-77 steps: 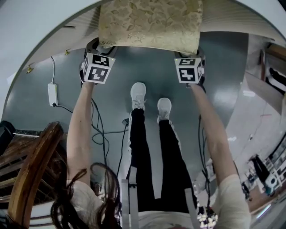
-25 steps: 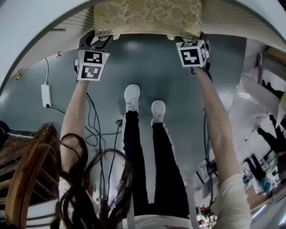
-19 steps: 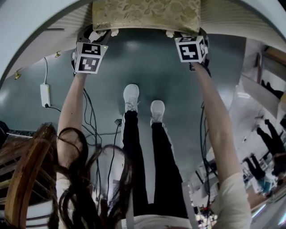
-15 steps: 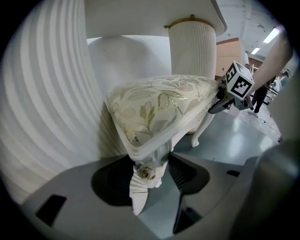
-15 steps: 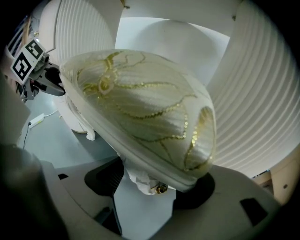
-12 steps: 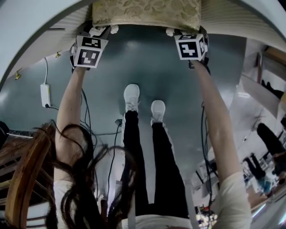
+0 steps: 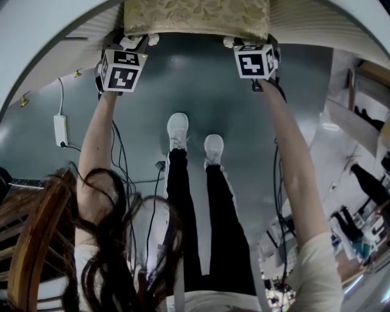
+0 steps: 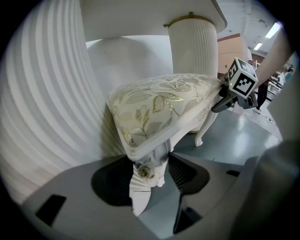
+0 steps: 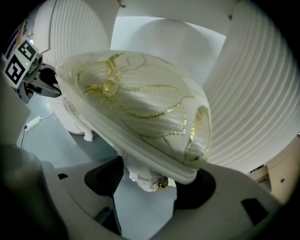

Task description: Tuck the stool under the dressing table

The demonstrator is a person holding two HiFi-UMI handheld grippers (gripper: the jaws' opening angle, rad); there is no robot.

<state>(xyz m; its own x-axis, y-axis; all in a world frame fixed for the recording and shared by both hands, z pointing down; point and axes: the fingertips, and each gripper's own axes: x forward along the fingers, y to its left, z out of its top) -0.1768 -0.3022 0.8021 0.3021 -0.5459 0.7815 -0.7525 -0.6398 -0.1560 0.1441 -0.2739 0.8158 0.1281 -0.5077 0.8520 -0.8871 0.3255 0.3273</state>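
The stool (image 7: 196, 18), with its gold floral cushion and white carved legs, sits at the top of the head view, mostly beneath the white dressing table (image 7: 49, 42). My left gripper (image 7: 131, 42) is shut on the stool's near left corner leg (image 8: 146, 176), which fills the gap between the jaws. My right gripper (image 7: 247, 42) is shut on the near right corner leg (image 9: 146, 177). In the left gripper view the cushion (image 8: 164, 108) lies against a ribbed table pedestal (image 8: 47, 117). In the right gripper view the cushion (image 9: 140, 108) lies beside the other pedestal (image 9: 255, 108).
A white power adapter (image 7: 60, 130) and loose cables (image 7: 125, 164) lie on the grey floor to the left. A wooden chair (image 7: 30, 237) stands at the lower left. The person's white shoes (image 7: 178, 130) are behind the stool. Clutter lines the right edge.
The stool has slid farther under the table, toward the picture's top, with both grippers following. Over the last half second nothing visibly moves.
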